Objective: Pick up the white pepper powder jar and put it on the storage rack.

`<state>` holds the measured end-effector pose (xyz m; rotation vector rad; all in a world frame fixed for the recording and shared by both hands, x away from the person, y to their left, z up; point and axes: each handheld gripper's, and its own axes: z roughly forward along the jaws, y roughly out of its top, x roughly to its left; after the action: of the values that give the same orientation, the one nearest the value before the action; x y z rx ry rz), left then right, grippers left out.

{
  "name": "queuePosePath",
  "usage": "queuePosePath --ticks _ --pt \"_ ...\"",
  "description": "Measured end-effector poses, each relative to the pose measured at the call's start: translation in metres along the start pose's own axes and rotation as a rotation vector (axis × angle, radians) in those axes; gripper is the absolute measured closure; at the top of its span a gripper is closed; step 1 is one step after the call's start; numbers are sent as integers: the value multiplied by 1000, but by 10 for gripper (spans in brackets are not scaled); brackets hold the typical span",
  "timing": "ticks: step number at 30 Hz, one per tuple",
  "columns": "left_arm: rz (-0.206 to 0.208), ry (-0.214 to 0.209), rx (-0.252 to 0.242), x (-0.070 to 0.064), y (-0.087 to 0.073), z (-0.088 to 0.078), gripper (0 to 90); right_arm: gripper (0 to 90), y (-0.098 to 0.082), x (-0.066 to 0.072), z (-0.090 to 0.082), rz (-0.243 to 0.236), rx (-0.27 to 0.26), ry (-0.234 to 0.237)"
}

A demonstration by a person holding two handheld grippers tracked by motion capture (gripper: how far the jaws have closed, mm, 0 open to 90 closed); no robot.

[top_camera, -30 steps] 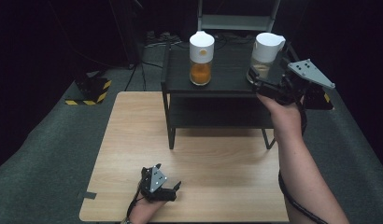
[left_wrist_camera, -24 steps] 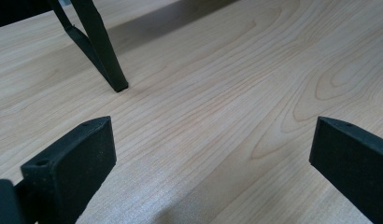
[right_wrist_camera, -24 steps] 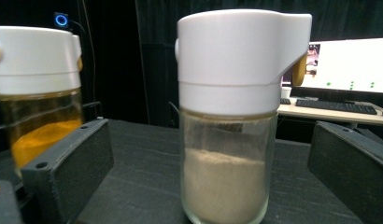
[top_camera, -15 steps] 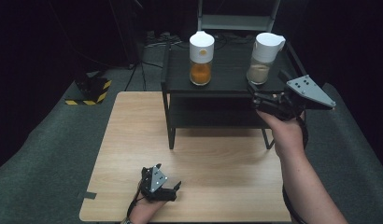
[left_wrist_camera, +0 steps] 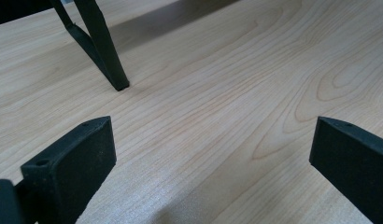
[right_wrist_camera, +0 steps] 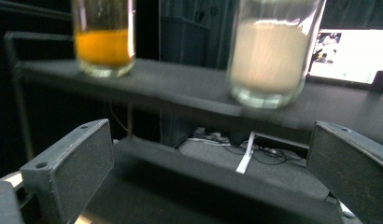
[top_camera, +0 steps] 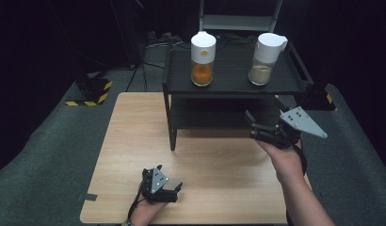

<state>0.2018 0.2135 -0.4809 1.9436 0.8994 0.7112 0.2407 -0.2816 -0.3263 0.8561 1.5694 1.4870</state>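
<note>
The right gripper hangs in front of the black shelf rack, level with the rack's lower board, its jaws spread wide and holding nothing. The left gripper rests low on the wooden table, well apart from the rack toward the person's side, jaws also wide apart and empty.

Two glass jars stand on the rack's top board, each with a white cap: the orange-filled jar at its left part, the pale-filled jar at its right part, well apart from each other. The top board's front edge lies between the right gripper and both jars.

The right gripper view looks up from below that edge, showing the orange-filled jar and the pale-filled jar blurred, plus a lit screen behind the rack. The left gripper view shows bare wood grain and one rack leg standing on the table.

Beside the table, left of the rack, a yellow-and-black striped block sits on the grey floor.
</note>
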Motion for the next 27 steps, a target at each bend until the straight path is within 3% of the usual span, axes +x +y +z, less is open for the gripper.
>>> queuePosePath --ticks 12,27 --pt "6 -4 -4 0 -1 0 7 0 -50 11 -21 12 70 23" --pt "22 4 -12 -3 -2 -1 7 0 -93 19 -35 -1 157 26"
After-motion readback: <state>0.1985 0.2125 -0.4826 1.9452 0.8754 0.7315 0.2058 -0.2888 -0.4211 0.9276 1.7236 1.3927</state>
